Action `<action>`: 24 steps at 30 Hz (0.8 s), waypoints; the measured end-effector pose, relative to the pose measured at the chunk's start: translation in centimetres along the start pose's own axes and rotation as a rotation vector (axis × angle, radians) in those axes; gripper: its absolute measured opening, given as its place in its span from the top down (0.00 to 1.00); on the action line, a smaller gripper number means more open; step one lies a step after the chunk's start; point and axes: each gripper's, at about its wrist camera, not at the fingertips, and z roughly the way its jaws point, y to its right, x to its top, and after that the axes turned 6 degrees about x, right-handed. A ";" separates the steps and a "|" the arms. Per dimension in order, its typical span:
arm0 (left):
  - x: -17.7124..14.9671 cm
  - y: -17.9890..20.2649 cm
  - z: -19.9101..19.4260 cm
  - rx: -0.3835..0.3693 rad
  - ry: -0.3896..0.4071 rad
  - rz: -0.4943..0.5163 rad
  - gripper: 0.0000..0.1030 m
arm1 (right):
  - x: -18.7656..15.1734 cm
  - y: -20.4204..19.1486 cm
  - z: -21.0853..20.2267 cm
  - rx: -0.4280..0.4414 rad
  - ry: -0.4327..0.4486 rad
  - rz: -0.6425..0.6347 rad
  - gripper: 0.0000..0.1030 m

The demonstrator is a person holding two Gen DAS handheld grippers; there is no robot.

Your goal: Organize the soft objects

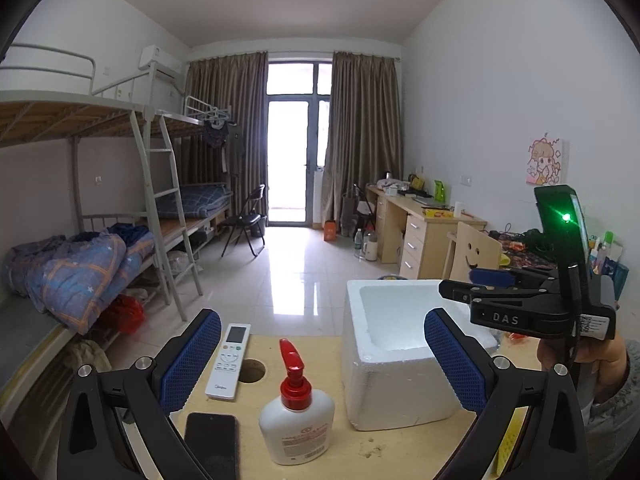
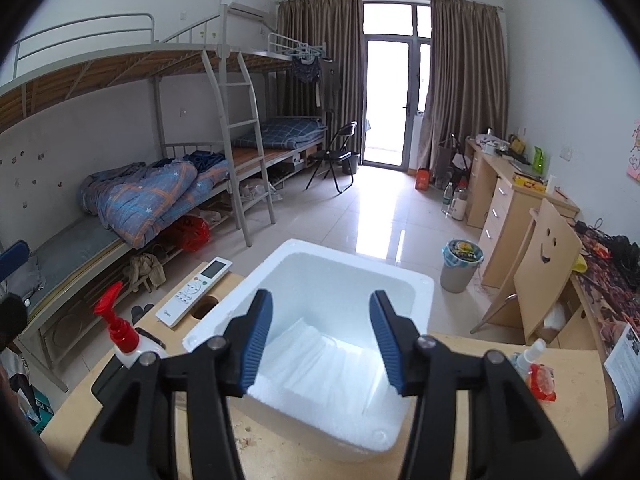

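Right wrist: right gripper half open, empty, over white foam box holding clear plastic packet.
Risk: left gripper, wide open and empty, could topple the white pump bottle with red nozzle.

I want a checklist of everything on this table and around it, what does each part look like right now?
Surface: wooden table with a round hole.
Job's things: white foam box; clear plastic packets lie inside.
Clutter: remote, pump bottle, black phone.
Grippers: left gripper open, empty; right gripper open above the box, empty.
Cables: tangled cables on the right-hand desk.
Surroundings: bunk beds, bin.
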 end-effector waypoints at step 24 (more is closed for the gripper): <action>-0.9 2.1 -5.8 -0.049 -0.008 0.002 0.01 | -2.7 -1.8 -10.9 -0.049 0.129 -0.015 0.01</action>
